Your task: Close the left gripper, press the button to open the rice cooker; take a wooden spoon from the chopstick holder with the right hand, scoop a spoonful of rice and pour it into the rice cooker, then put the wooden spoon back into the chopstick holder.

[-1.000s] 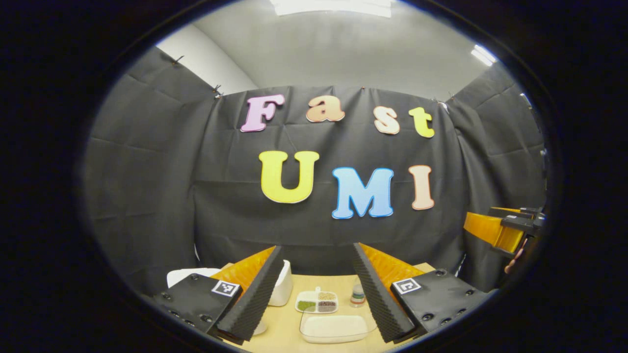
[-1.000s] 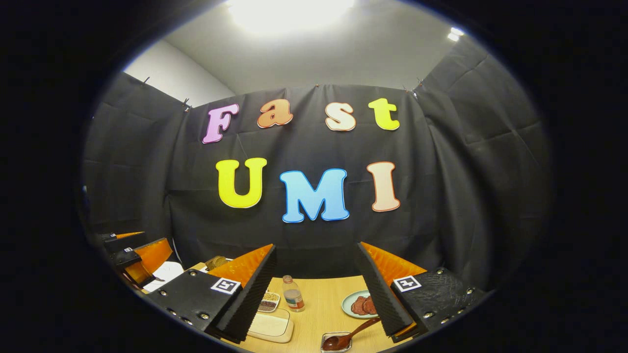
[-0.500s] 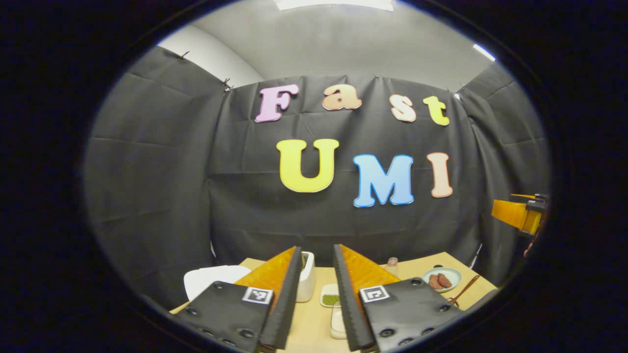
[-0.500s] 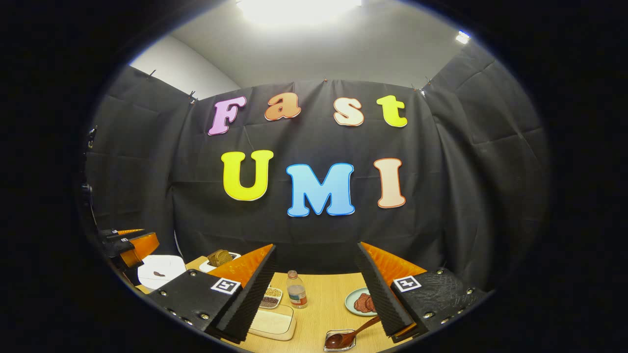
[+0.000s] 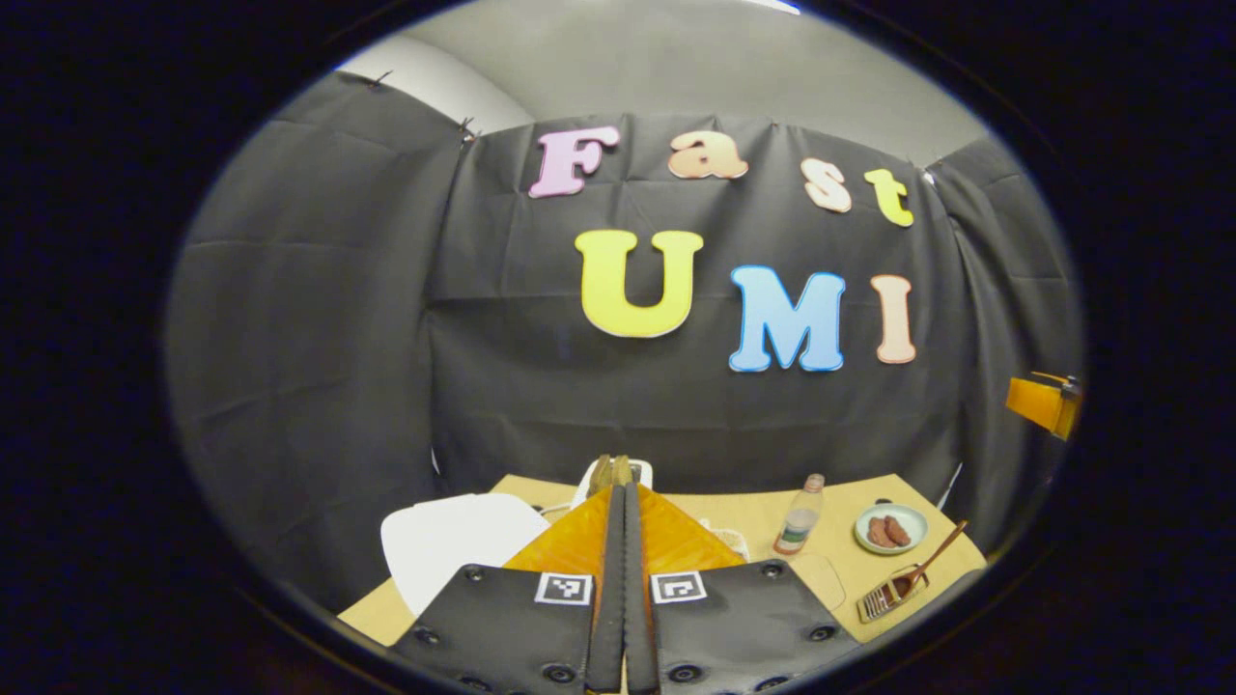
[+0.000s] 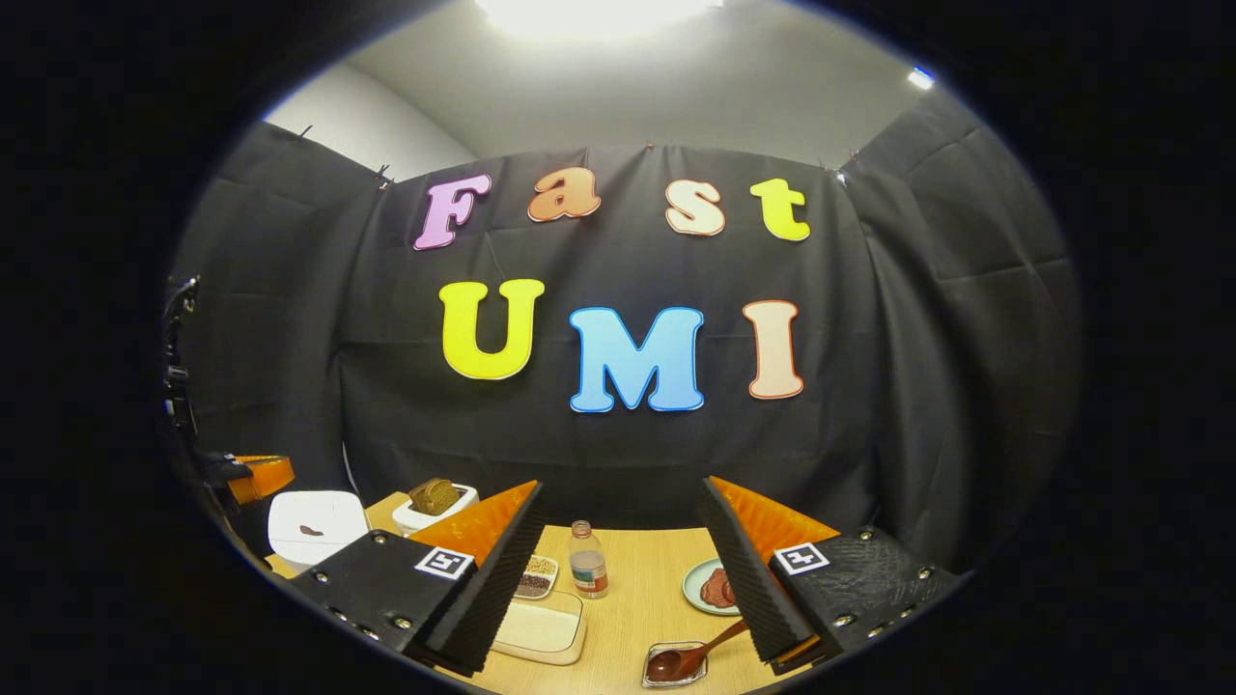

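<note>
My left gripper [image 5: 623, 488] is shut with nothing between its fingers, held above the near edge of the table. The white rice cooker [image 5: 463, 541] stands just left of it, lid down. In the right gripper view the cooker [image 6: 314, 526] is at the far left, with the left gripper [image 6: 256, 475] beside it. My right gripper [image 6: 622, 483] is open and empty, high over the table. The wooden spoon [image 6: 695, 656] lies with its bowl in the chopstick holder [image 6: 671, 666], below the right finger. A clear tray of white rice [image 6: 541, 627] sits by the left finger.
A toaster with bread [image 6: 435, 502] stands at the back left. A small bottle [image 6: 586, 560], a divided dish of grains [image 6: 536, 577] and a plate of meat slices [image 6: 710, 587] stand mid-table. The wooden table [image 6: 628, 598] ends at the black cloth wall.
The left gripper's fingers have gone from wide apart to shut, and its view has swung towards the rice cooker. The right gripper has hardly moved and stays open.
</note>
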`<state>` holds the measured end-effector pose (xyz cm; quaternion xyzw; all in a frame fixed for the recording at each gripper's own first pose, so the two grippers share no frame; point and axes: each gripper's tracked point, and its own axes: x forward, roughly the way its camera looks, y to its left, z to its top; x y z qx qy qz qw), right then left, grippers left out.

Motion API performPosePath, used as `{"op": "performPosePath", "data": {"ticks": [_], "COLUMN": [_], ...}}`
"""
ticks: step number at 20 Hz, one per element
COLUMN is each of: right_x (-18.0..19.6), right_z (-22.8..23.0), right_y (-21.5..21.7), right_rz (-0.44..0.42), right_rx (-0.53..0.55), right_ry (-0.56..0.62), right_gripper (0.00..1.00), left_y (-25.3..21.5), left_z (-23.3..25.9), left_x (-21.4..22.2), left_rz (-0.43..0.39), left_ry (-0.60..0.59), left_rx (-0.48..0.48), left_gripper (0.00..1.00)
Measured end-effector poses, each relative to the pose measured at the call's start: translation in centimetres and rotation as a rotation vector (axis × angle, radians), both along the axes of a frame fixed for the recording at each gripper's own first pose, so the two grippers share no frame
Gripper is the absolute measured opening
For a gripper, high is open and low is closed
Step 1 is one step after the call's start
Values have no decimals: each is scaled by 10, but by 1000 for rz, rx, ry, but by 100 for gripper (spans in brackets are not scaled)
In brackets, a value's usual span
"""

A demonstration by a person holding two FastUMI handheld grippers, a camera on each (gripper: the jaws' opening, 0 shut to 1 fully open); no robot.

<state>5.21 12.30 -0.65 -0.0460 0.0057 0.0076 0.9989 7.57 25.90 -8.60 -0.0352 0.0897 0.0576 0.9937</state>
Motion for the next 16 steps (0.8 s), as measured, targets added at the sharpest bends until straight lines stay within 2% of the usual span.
{"op": "performPosePath", "data": {"ticks": [1, 5, 7, 11, 14, 16], "right_x": [-2, -11, -15, -20, -24, -26], "right_z": [0, -7, -12, -21, -23, -25], "right_y": [3, 1, -4, -16, -25, -28], "right_rz": [4, -6, -23, -63, -91, -104], "right_rx": [-10, -32, -35, -33, -33, -27], "right_ry": [-2, 10, 24, 55, 60, 66], "right_gripper": [98, 98, 98, 98, 98, 98], "left_y": [14, 76, 97, 115, 115, 112], "left_z": [-15, -60, -81, -122, -142, -156], "left_x": [2, 10, 15, 27, 31, 35], "left_rz": [15, 92, 104, 94, 83, 78], "left_ry": [33, 158, 216, 331, 375, 406], "left_rx": [-19, -107, -160, -292, -275, -296], "left_gripper": [9, 9, 9, 8, 8, 9]}}
